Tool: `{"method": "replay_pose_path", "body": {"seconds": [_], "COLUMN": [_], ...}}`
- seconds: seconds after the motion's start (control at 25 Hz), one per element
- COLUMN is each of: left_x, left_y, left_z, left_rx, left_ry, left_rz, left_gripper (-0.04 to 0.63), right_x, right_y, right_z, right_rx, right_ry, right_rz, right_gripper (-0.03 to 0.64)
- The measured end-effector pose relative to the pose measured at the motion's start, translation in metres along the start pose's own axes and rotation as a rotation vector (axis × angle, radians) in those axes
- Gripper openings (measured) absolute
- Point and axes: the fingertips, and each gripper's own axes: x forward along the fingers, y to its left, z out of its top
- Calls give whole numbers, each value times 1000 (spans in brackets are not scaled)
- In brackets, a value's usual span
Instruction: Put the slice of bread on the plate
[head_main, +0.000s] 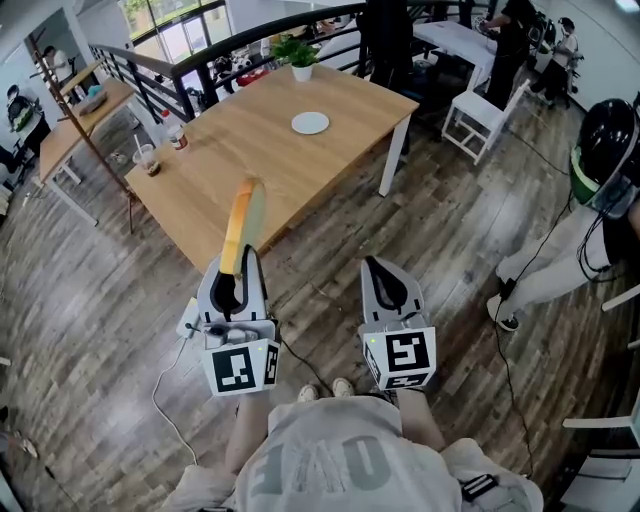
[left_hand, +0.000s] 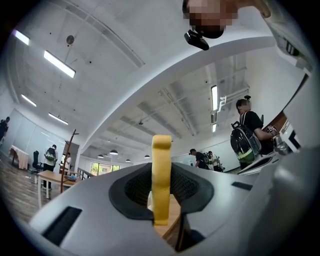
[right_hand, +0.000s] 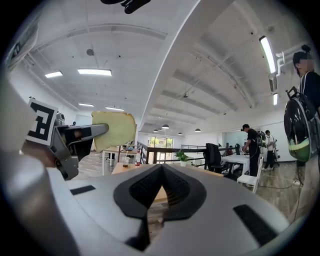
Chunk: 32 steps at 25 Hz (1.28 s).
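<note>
So here's where I'm at: my left gripper (head_main: 240, 268) has the bread (head_main: 243, 222) pinched by its bottom edge. The jaws are closed down narrow on it, and the slice stands upright with its thin edge facing me. My right gripper (head_main: 378, 268) is closed with nothing in it, just hanging beside the left one.

The plate (head_main: 310, 123) sits toward the far side of the table (head_main: 240, 150), well away from the bread, so I reckon the job is only at the carrying stage.

Tips for this bit, as I see it:
- Walk right up to the table first. Reaching from here would be silly.
- Bread is soft, so go easy on the squeeze or it'll tear at the grip.
- Roll the wrist so the slice lies flat, and get it low over the plate before opening.

The plate looks empty, but it's tiny from here, so I can't swear to it.
</note>
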Motion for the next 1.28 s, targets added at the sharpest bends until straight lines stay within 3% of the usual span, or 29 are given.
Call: {"method": "replay_pose_path", "body": {"seconds": [0.4, 0.68, 0.96, 1.28], "left_x": [-4, 7, 65, 155], "left_y": [-33, -38, -41, -15], "left_z": [-3, -14, -40, -68], "left_rx": [15, 35, 22, 1], "left_ry": [21, 16, -53, -47], "left_rz": [75, 69, 27, 2], "left_gripper": [92, 92, 92, 92], "right_x": [-19, -14, 26, 121], "right_y": [-39, -50, -79, -99], "right_z": [-19, -36, -53, -36], "right_rx": [26, 56, 24, -5], "right_ry": [14, 16, 38, 43], "right_rz": [70, 71, 27, 30], "right_gripper": [18, 18, 18, 18]}}
